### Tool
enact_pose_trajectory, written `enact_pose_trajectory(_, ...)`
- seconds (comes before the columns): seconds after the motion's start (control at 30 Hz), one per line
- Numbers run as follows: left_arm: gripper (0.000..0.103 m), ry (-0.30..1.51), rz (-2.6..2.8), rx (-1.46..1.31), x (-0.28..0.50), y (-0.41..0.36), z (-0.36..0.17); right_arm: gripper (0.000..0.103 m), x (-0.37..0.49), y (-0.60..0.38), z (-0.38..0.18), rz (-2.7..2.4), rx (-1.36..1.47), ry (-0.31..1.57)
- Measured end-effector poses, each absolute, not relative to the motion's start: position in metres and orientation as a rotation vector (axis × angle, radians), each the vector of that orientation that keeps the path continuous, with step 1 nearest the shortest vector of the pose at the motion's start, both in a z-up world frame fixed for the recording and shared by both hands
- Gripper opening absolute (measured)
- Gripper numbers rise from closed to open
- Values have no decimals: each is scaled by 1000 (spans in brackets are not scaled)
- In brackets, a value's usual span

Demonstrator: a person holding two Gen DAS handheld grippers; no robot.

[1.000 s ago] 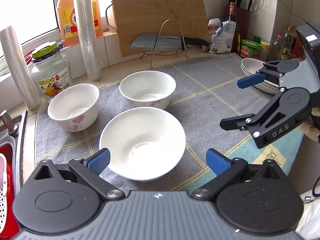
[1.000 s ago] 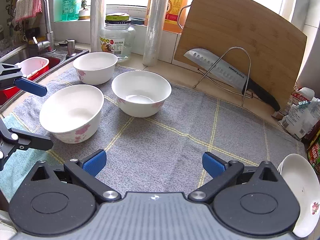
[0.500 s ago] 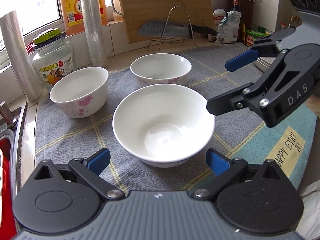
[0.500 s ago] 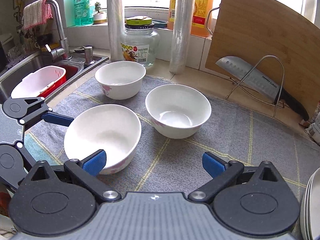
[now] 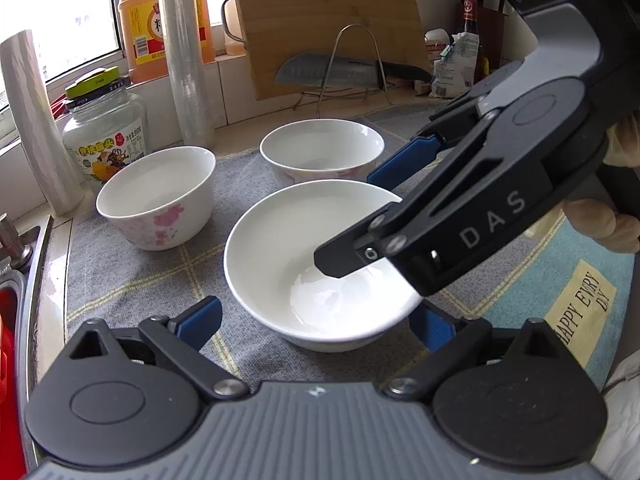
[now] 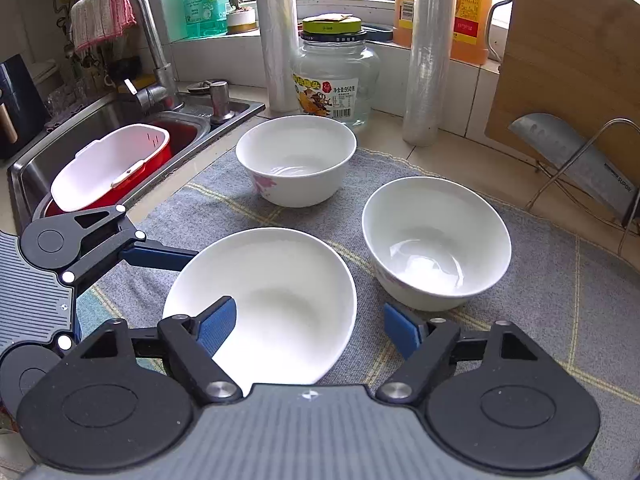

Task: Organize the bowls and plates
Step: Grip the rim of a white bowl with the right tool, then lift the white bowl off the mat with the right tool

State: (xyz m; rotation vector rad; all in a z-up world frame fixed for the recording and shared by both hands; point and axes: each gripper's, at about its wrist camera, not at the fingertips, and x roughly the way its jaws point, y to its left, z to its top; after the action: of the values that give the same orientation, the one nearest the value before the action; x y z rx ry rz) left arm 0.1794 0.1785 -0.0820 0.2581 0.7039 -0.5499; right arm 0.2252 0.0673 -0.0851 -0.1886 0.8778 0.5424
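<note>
White bowl between both tongs, jaws closing

Blue-padded right gripper (image 6: 310, 326) straddles the near wall of the nearest bowl (image 6: 280, 300): one pad inside the bowl, the other outside the rim on the mat side. Jaws closing, wall between them, pads not visibly pressing yet. Left gripper (image 5: 316, 322) frames the same bowl across its width, jaws closing too, one pad clearly off the wall; contact at the other pad cannot be told. Right tong's black finger reaches over the bowl in the left wrist view; gloved hand (image 5: 600, 224) behind it. Beyond the tongs, two more white bowls: flower-print bowl (image 6: 296, 160) toward the sink, plain-looking bowl (image 6: 436, 240) toward the knife rack. All three upright and apart on grey checked mat (image 6: 540, 280). Farther out: glass jar (image 6: 336, 76), two cling-film rolls (image 6: 424, 60), bamboo board (image 5: 328, 20), cleaver (image 5: 332, 74) on wire stand, sink (image 6: 60, 152) with red-and-white basket (image 6: 108, 168).
</note>
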Motion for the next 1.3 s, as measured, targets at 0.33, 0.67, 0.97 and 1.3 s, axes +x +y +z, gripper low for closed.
enact_pose_trajectory(0.33, 94, 697, -576, 238, 177, 180, -82, 71, 234, 73, -88, 587, -176, 908)
enact_pose_trajectory(0.67, 90, 677, -612, 257, 176, 181, -80, 71, 234, 74, -86, 598, -173, 908)
enact_pose_trajectory(0.97, 90, 689, -623, 265, 171, 179, -71, 70, 223, 71, -78, 591, -172, 897)
enact_pose_trajectory(1.3, 90, 697, -665, 301, 163, 161, -58, 71, 203, 49, -70, 556, -149, 876)
